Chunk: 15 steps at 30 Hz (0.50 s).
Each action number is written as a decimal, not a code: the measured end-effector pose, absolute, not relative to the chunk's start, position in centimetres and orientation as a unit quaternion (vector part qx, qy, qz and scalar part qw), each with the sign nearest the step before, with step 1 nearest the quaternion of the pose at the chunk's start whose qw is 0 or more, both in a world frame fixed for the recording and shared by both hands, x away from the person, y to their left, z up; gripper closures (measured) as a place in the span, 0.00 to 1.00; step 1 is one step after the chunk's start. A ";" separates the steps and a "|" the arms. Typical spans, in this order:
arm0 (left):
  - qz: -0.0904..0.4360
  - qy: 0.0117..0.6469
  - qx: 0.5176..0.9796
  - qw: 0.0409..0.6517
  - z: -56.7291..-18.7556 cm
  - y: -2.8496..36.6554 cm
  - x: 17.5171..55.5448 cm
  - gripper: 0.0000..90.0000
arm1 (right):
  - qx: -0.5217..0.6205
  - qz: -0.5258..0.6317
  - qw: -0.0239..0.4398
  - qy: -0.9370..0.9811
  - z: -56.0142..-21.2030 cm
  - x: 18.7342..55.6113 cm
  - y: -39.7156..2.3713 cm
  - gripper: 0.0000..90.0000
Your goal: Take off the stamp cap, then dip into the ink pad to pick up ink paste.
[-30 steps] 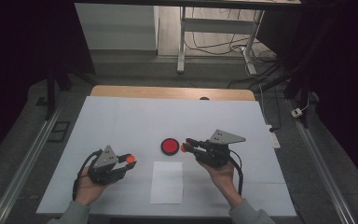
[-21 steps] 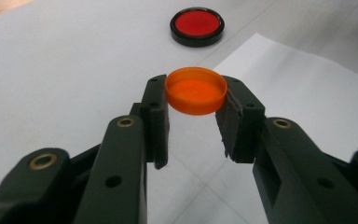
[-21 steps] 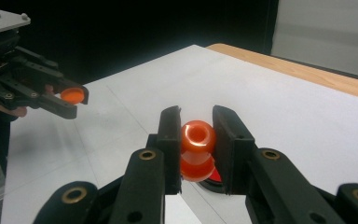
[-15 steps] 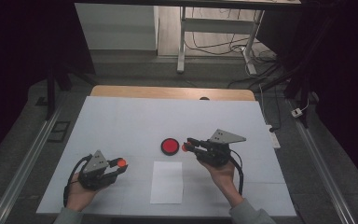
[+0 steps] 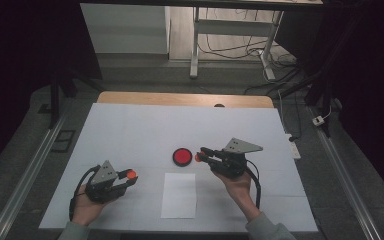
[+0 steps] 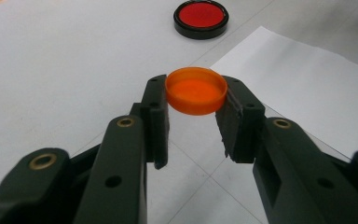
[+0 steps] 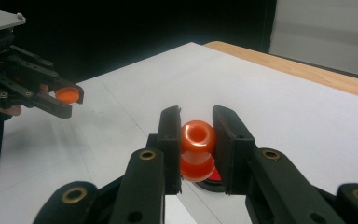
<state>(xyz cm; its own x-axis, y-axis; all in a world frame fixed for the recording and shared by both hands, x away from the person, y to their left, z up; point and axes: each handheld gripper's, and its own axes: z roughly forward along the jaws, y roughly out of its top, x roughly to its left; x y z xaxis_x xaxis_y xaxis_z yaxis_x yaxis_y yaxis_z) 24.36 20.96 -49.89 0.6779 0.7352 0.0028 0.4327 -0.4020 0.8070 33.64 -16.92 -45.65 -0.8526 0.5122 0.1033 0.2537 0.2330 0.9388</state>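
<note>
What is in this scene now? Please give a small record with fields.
left gripper: shut on orange cap, open side up
right gripper: shut on orange bottle, mouth toward the camera
red disc: on the table, black rim, just left of the right gripper's tips
white sheet: flat, nearer the person than the disc, between the hands
cap and bottle: apart, one in each gripper

No text, label, brand, number or sign can be read anywhere. The paper sheet (image 5: 179, 195) is blank, and the red disc (image 5: 182, 156) bears no marking.
</note>
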 end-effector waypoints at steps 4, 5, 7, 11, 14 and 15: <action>0.182 0.353 0.820 0.413 -49.9 20.8 24.4 0.72 | 0.247 0.568 0.115 0.777 -45.7 33.8 -16.8 0.81; 0.183 0.353 0.820 0.412 -49.9 20.8 24.4 0.72 | 0.246 0.566 0.116 0.778 -45.7 33.8 -16.8 0.81; 0.182 0.353 0.820 0.412 -49.9 20.8 24.4 0.72 | 0.247 0.564 0.118 0.780 -45.7 34.0 -16.7 0.81; 0.182 0.354 0.819 0.413 -49.9 20.9 24.4 0.72 | 0.251 0.559 0.117 0.782 -46.0 34.5 -16.3 0.81; 0.181 0.353 0.820 0.413 -49.9 20.8 24.4 0.72 | 0.253 0.553 0.119 0.785 -46.3 34.9 -16.0 0.81; 0.181 0.353 0.820 0.412 -49.9 20.8 24.4 0.72 | 0.253 0.550 0.120 0.787 -46.4 35.1 -15.9 0.81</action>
